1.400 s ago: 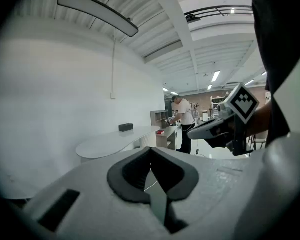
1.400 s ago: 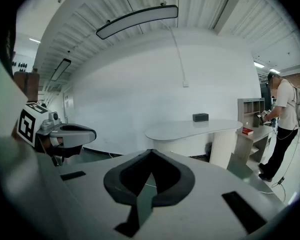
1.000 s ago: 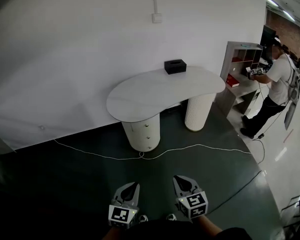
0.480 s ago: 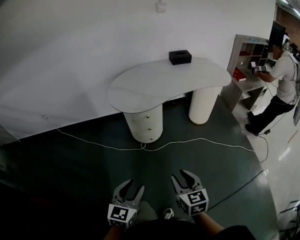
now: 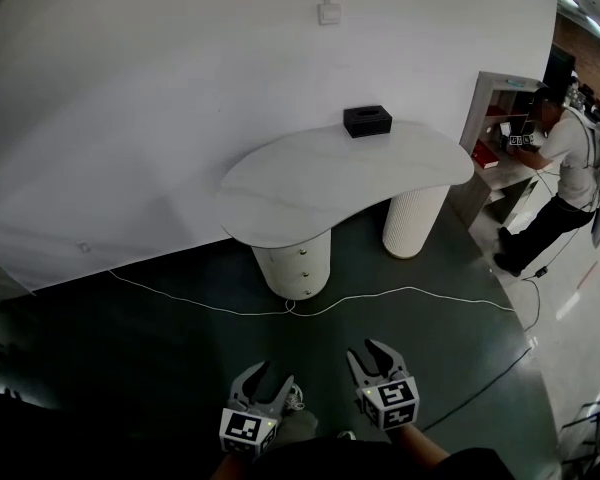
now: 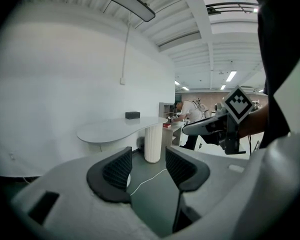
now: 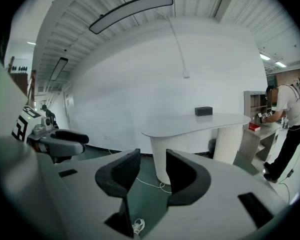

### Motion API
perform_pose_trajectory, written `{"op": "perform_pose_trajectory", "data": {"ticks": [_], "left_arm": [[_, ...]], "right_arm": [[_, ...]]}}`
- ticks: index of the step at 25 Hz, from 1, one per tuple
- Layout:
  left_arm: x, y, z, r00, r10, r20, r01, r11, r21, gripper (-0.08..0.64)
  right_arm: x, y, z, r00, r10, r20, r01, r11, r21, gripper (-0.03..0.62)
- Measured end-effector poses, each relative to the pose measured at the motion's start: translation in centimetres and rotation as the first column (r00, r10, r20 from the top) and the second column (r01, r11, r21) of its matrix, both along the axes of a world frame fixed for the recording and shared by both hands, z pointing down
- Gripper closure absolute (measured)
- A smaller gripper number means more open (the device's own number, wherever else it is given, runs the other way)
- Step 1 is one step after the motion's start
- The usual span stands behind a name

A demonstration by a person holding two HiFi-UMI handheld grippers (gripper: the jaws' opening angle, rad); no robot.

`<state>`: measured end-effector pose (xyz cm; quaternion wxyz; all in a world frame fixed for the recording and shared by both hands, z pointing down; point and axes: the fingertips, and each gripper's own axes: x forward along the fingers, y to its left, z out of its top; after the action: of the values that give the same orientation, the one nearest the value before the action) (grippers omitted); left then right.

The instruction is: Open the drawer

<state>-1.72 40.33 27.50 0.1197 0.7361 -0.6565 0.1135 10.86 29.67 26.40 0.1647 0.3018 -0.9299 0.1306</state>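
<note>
A white drawer pedestal with small knobs down its front stands under the left end of a curved white table. It is well ahead of both grippers across dark floor. My left gripper is at the bottom of the head view, its jaws opening with nothing between them. My right gripper is beside it, also opening and empty. In the right gripper view the pedestal shows between the right gripper's jaws, far off. The left gripper points at the table's fluted leg.
A black box sits on the tabletop near the wall. A fluted white column holds up the table's right end. A white cable runs along the floor before the pedestal. A person stands at a shelf unit on the right.
Both grippers' jaws have gone from shut to spread apart. The table has shifted a little right and lower in the head view.
</note>
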Motion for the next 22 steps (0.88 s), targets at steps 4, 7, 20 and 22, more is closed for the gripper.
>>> {"op": "perform_pose_trajectory", "data": {"ticks": [4,7,20,22], "left_arm": [[-5.2,-4.3,-0.4,0.999,0.04,0.009,-0.04,0.999,0.0,0.354],[-9.7,-7.8,-0.2,0.998,0.064,0.02,-0.065,0.998,0.019,0.354],[-22.1,-18.0,3.1,0.993,0.119,-0.008,-0.12,0.991,-0.056,0.356],[-22.1,-19.9,3.8,0.992,0.129,-0.012,-0.13,0.989,-0.071,0.356]], "right_arm": [[-4.5,-3.9,0.4,0.999,0.034,-0.017,-0.034,0.999,0.014,0.445],[-8.3,-7.0,0.8,0.998,0.061,-0.021,-0.06,0.998,0.016,0.445],[-17.4,-16.8,4.4,0.98,0.181,-0.078,-0.183,0.983,-0.013,0.445],[-17.7,-18.8,5.2,0.98,0.181,-0.086,-0.183,0.983,-0.021,0.445]]}}
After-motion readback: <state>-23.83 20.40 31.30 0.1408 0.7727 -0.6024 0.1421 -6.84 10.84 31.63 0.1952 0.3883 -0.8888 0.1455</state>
